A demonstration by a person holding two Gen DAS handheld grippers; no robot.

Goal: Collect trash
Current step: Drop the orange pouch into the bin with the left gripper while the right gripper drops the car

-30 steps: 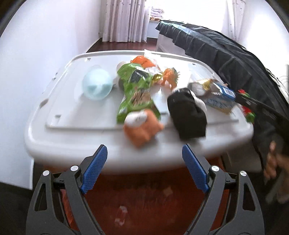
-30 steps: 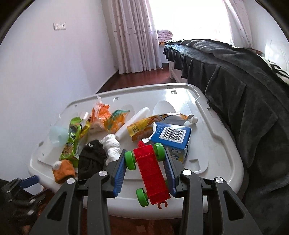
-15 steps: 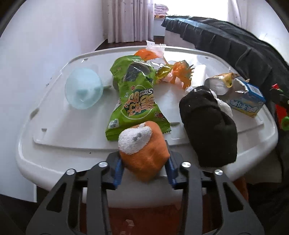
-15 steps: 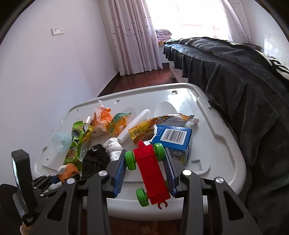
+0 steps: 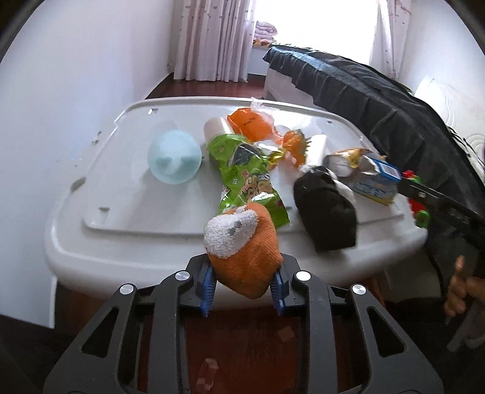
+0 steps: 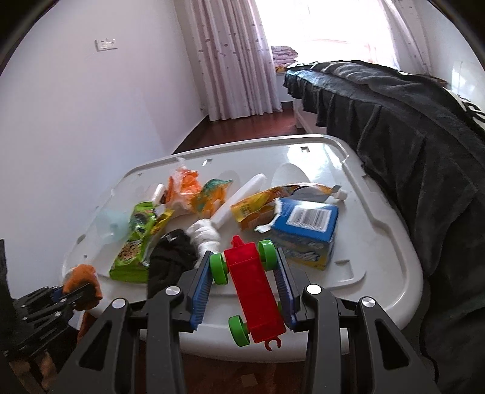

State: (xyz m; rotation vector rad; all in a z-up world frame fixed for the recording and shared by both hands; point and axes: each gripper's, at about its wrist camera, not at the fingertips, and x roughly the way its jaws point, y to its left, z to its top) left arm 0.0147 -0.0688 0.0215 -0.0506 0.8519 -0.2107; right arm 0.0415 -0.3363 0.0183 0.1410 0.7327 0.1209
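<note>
Lifted off the lid's (image 5: 127, 188) near edge, the orange sock (image 5: 242, 257) sat clamped in the left gripper (image 5: 244, 288); the right gripper (image 6: 247, 291) clamped the red toy car (image 6: 253, 288); both probably needed carrying away next.

Black sock (image 5: 326, 209) blurred (carton (image 5: 376, 181) partly hidden)

bright daylight | window (image 5: 315, 27) blown out | glare on lid (image 6: 306, 157) | fisheye edge bending, dark corners

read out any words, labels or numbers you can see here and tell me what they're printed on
No text can be quoted with confidence.
Green snack bag: large printed lettering, too warped and blurred to read.
Blue carton: barcode, digits too small.
Orange wrapper: faint marks, unreadable.
Yellow packet: print unreadable.
</note>
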